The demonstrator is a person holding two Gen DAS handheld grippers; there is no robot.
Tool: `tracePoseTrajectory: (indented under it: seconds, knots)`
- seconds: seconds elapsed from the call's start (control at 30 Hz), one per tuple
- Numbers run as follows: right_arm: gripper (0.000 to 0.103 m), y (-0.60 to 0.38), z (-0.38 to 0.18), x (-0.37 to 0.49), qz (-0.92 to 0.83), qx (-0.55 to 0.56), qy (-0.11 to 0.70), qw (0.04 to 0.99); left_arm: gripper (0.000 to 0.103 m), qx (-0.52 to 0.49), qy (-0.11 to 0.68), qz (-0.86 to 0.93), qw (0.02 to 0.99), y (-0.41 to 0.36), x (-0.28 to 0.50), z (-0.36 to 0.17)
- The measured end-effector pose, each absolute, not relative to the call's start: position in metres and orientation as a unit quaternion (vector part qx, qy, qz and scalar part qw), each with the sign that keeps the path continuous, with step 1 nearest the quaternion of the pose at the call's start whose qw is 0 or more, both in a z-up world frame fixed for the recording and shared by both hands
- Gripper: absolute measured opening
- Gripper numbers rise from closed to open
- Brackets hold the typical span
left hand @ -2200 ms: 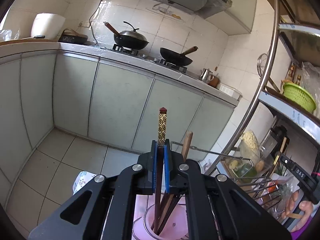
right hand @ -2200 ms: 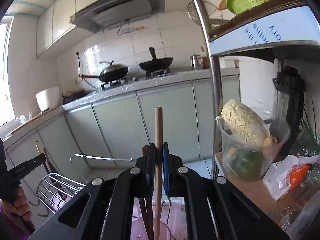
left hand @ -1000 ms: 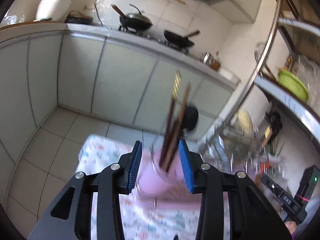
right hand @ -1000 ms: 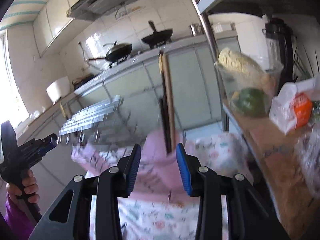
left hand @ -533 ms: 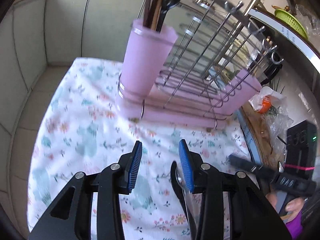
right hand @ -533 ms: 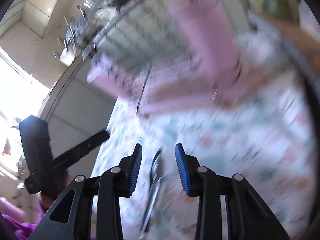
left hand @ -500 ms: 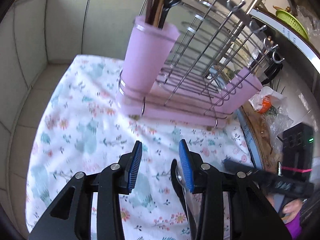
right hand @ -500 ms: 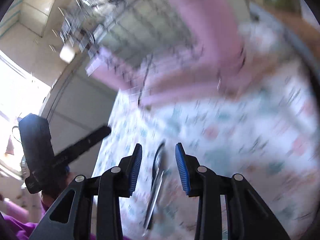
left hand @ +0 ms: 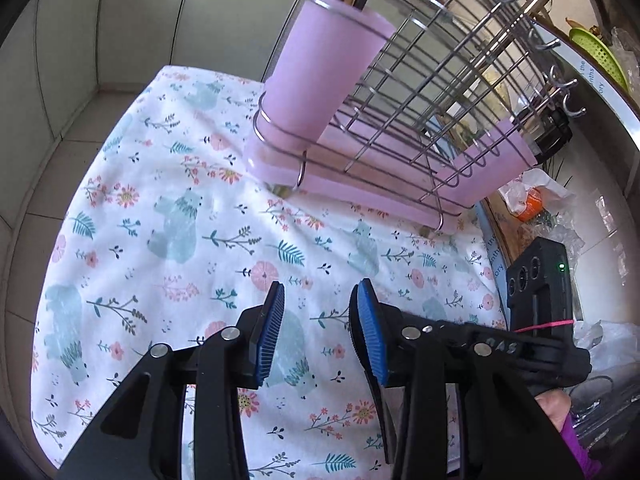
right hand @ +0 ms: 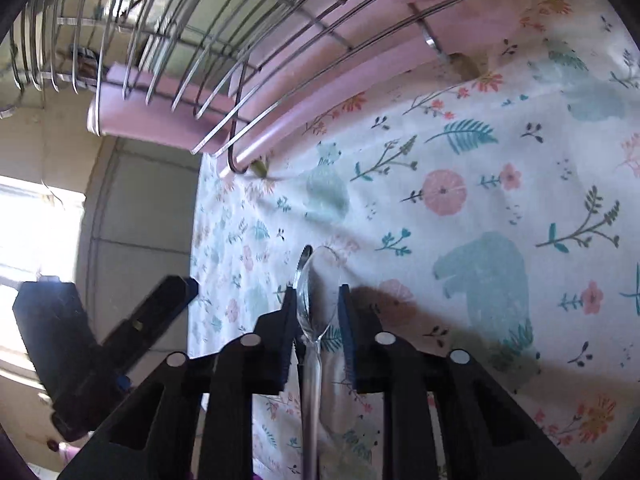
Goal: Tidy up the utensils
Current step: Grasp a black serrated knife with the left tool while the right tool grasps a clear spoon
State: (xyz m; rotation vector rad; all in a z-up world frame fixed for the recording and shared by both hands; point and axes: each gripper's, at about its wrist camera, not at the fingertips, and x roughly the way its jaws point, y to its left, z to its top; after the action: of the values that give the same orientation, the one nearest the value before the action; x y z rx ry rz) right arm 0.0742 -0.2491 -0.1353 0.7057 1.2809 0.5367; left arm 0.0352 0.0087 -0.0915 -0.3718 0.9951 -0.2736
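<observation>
A pink utensil cup holding chopsticks and a dark ladle stands in the wire dish rack on the floral cloth. My left gripper is open and empty, low over the cloth in front of the rack. My right gripper is open, its jaws on either side of a metal spoon that lies on the cloth with a second utensil under it. The right gripper also shows in the left wrist view, close to my left fingers. The rack's pink tray lies ahead of it.
The floral cloth covers the table, with its edges on the left and near sides. A shelf with bags and a green basket stands on the right. Kitchen cabinets lie beyond the table.
Both grippers let go of the chopsticks in the cup, opened and dropped down to the cloth. The right gripper has come down around the spoon.
</observation>
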Motion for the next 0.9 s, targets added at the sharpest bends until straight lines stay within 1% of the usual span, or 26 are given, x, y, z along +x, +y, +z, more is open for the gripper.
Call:
tracePoseTrajectory:
  seconds: [0.07, 0.2, 0.37, 0.53, 0.67, 0.9]
  knots:
    - [0.01, -0.256, -0.132, 0.073, 0.249, 0.329, 0.57, 0.711, 0.038, -0.178, 0.484, -0.134, 0.846, 0.006, 0.038, -0.096]
    - [0.002, -0.274, -0.115, 0.068, 0.238, 0.323, 0.539, 0.741, 0.038, -0.175, 0.517, -0.151, 0.824, -0.008, 0.045, -0.104]
    - [0.002, -0.3, -0.112, 0.069, 0.227, 0.35, 0.523, 0.744, 0.038, -0.174, 0.559, -0.173, 0.792, -0.034, 0.056, -0.113]
    - [0.002, -0.317, -0.115, 0.069, 0.228, 0.36, 0.52, 0.74, 0.038, -0.144, 0.568, -0.189, 0.788, -0.063, 0.064, -0.112]
    - [0.002, -0.33, -0.109, 0.062, 0.2, 0.327, 0.515, 0.767, 0.038, -0.092, 0.581, -0.197, 0.784, -0.096, 0.068, -0.114]
    - [0.003, -0.338, -0.115, 0.06, 0.194, 0.317, 0.527, 0.764, 0.038, 0.032, 0.614, -0.188, 0.766, -0.156, 0.079, -0.125]
